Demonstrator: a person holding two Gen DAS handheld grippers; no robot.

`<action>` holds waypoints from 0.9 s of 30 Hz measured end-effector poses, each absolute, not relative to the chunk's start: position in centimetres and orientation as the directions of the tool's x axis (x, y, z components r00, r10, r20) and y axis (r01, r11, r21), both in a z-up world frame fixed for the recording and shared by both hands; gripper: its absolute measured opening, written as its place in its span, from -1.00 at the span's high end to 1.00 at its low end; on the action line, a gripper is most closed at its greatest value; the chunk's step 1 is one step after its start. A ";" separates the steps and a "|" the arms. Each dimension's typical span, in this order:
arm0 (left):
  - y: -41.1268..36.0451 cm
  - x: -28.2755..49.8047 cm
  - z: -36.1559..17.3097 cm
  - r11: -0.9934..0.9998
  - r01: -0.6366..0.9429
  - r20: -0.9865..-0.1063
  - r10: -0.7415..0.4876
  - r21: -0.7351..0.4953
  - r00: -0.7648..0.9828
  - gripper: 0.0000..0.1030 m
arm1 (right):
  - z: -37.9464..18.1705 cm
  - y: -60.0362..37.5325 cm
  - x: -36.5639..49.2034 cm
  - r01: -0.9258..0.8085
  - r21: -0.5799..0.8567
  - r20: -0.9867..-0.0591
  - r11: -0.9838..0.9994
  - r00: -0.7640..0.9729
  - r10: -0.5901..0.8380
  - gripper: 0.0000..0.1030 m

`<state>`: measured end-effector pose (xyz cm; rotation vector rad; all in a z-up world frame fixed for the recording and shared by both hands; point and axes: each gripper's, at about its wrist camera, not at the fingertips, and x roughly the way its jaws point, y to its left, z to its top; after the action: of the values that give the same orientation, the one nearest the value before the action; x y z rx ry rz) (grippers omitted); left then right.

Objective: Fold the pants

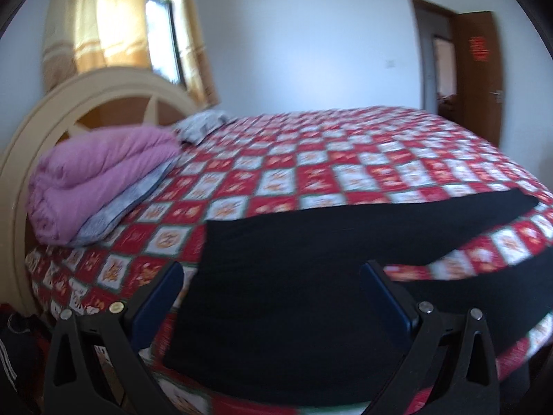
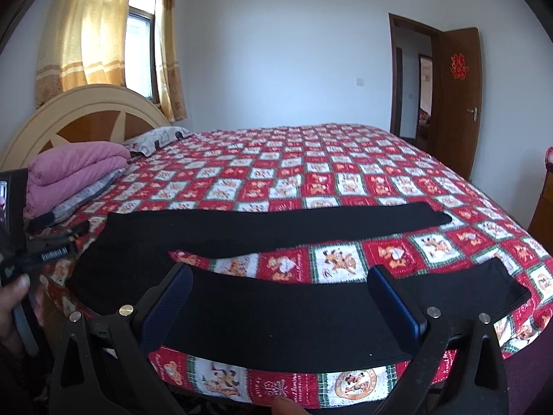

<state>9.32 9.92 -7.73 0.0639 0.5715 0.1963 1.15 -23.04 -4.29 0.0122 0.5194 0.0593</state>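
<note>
Across the bed (image 2: 311,173), under its red checkered quilt, my black pants (image 2: 276,311) lie flat along the near edge, legs apart. Pink bedding (image 2: 76,166) sits by the headboard (image 2: 86,110). My left gripper (image 1: 273,294) and right gripper (image 2: 280,297) gape wide, holding nothing.

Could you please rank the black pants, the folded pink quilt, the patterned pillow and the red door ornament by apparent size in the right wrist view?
1. black pants, though nearness to the camera inflates them
2. pink quilt
3. patterned pillow
4. red door ornament
</note>
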 end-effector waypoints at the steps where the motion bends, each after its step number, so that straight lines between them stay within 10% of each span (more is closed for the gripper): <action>1: 11.6 10.3 -8.1 0.974 -0.196 -0.540 0.225 0.111 0.811 -1.00 | -4.9 -23.2 1.6 -0.047 0.026 -0.511 0.999 0.858 0.054 -0.98; 15: 20.4 24.2 -12.9 0.984 -0.157 -0.673 0.169 0.079 0.720 -0.70 | -11.3 -27.7 5.9 0.041 0.035 -0.634 0.999 0.773 -0.010 -0.97; 27: 21.8 29.0 -16.4 0.995 -0.098 -0.769 0.048 -0.019 0.637 0.52 | -12.2 -32.2 8.3 0.076 0.050 -0.668 0.996 0.743 -0.024 -0.97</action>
<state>28.97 21.77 -16.35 -0.0614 0.8765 0.0834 8.25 -32.24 -12.24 0.0756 0.7308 -0.0548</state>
